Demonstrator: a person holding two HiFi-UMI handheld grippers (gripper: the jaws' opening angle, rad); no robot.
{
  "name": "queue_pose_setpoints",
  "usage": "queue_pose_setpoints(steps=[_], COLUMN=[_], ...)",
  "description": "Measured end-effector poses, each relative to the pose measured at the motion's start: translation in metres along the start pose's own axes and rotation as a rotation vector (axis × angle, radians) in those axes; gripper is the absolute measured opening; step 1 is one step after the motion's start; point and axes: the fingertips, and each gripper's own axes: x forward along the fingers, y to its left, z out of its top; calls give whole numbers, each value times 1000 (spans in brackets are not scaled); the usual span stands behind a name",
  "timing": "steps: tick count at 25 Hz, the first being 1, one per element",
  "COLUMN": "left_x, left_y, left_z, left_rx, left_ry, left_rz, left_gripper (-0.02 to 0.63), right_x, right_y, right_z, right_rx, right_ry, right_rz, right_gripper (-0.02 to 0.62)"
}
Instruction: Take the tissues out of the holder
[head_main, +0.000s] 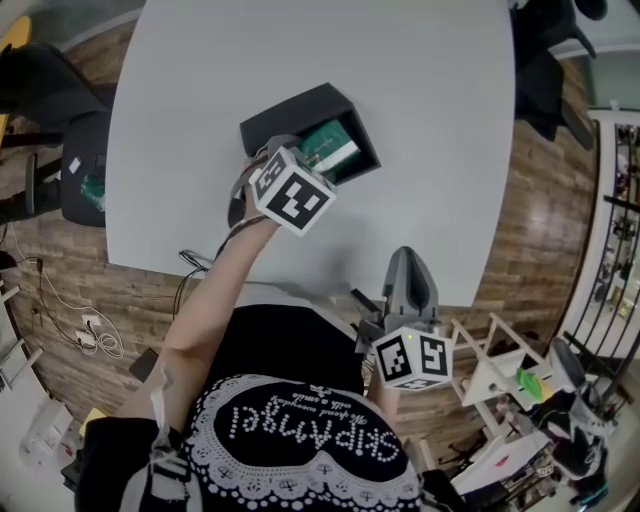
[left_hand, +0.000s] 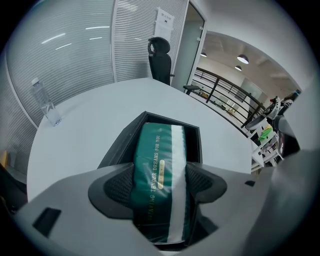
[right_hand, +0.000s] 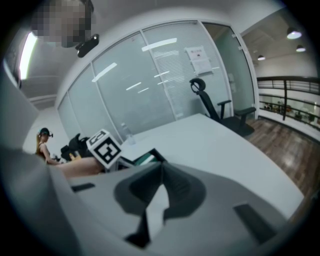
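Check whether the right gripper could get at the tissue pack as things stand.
Probably not: the left gripper, shut on the tissue pack, sits over the holder; the right gripper hangs shut at the table edge.

A soft rectangular tissue pack (left_hand: 157, 150) in glossy dark green plastic wrap has a white band along one long side and gold lettering, "TENDER DREAMS FOR YOU", down its middle. It lies lengthwise with its far end inside a matte black, open-topped rectangular box, the holder (left_hand: 119, 145). Its near end is pinched between the closed jaws of the left gripper (left_hand: 160, 186). In the head view the holder (head_main: 297, 112) sits at an angle on the pale grey table (head_main: 420, 90), with the pack (head_main: 331, 152) showing in its opening.
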Motion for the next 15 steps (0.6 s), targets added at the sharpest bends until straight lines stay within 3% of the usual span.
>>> queue_pose_setpoints(steps=[9,15], left_x=[-25,-59], left_y=[-5,-5], left_z=[16,36], left_rx=[29,40], left_ry=[-79,-203], left_rz=[2,35], left_gripper=[339,339], right_x=[-3,-7], right_y=[1,3], right_z=[2,2], right_rx=[-7,-16], right_ry=[-11,-22], right_rz=[0,2], right_gripper=[35,35])
